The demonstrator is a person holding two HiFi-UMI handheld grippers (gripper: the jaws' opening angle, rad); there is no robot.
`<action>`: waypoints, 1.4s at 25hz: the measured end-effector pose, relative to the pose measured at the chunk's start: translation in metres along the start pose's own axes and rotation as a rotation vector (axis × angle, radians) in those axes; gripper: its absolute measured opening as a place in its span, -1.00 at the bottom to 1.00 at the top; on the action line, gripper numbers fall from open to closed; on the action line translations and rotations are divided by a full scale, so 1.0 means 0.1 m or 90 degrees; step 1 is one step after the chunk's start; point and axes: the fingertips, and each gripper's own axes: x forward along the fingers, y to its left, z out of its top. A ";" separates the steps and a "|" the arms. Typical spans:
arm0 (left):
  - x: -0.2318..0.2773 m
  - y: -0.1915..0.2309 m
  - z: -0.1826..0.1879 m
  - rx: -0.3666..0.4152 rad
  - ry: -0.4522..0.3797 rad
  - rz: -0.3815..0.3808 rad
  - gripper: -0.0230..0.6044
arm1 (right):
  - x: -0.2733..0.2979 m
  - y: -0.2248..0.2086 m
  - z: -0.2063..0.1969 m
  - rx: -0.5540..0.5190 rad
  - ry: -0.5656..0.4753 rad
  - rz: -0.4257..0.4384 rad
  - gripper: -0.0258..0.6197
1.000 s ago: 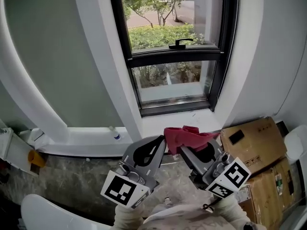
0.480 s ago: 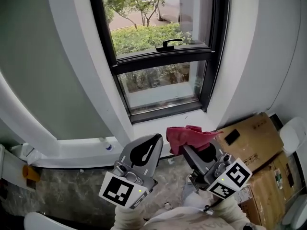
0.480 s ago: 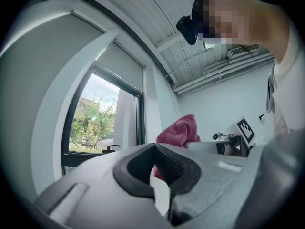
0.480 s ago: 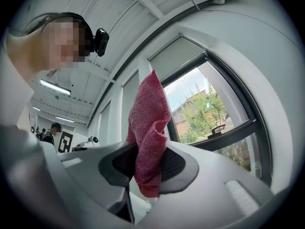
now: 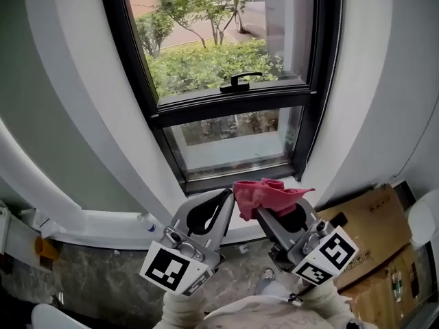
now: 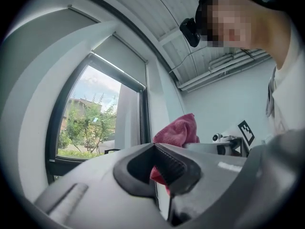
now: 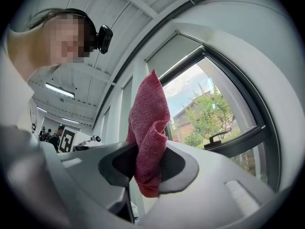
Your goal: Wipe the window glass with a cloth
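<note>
The right gripper (image 7: 145,168) has its 2 jaws clamped on the cloth (image 7: 148,123). The cloth is red and is pinched near its lower end. A short tail hangs below the jaws, and the larger part stands up above them in a folded bunch.

In the head view, the cloth (image 5: 264,192) sits on top of the right gripper (image 5: 266,214) and covers its tips. One corner sticks out to the right.

The left gripper (image 6: 155,149) has its 2 jaws together with nothing gripped between them. In the left gripper view, the cloth (image 6: 176,132) rises just beyond the closed tips. A strip of red also shows through the hollow behind the tips. It appears to be the same cloth seen past the jaws, but the wide-angle view does not settle whether it touches them.

In the head view, the left gripper (image 5: 225,199) lies just beside the left edge of the cloth.

The window glass (image 5: 206,53) is ahead of and above both grippers, and the cloth is apart from it. The black window handle (image 5: 240,82) sits on the bar between the 2 panes. A cardboard box (image 5: 367,221) stands to the right of the right gripper.
</note>
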 end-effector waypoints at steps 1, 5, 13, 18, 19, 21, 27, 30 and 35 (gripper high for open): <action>0.14 0.02 0.00 0.003 -0.001 0.004 -0.93 | 0.02 -0.13 0.05 -0.002 0.001 0.005 -0.54; 0.66 0.06 -0.01 0.015 -0.007 0.017 -0.93 | 0.06 -0.62 0.23 -0.011 -0.004 0.023 -0.54; 1.40 0.11 -0.14 0.031 0.005 0.036 -0.93 | 0.11 -1.36 0.31 0.004 -0.006 0.051 -0.54; 1.58 0.31 -0.33 0.027 0.029 0.050 -0.93 | 0.27 -1.62 0.13 0.039 0.001 0.057 -0.54; 1.61 0.36 -0.37 0.024 0.032 0.051 -0.93 | 0.31 -1.67 0.09 0.043 0.005 0.055 -0.54; 1.64 0.48 -0.45 0.018 0.036 0.049 -0.93 | 0.42 -1.74 0.00 0.048 0.011 0.051 -0.54; 1.71 1.01 -0.56 0.008 0.028 0.037 -0.93 | 0.92 -1.90 -0.16 0.041 0.018 0.033 -0.54; 1.74 1.35 -0.56 0.011 0.026 0.034 -0.93 | 1.26 -1.95 -0.20 0.035 0.017 0.024 -0.54; 1.75 1.93 -0.51 0.019 0.015 0.019 -0.93 | 1.89 -2.03 -0.24 0.023 0.007 0.013 -0.54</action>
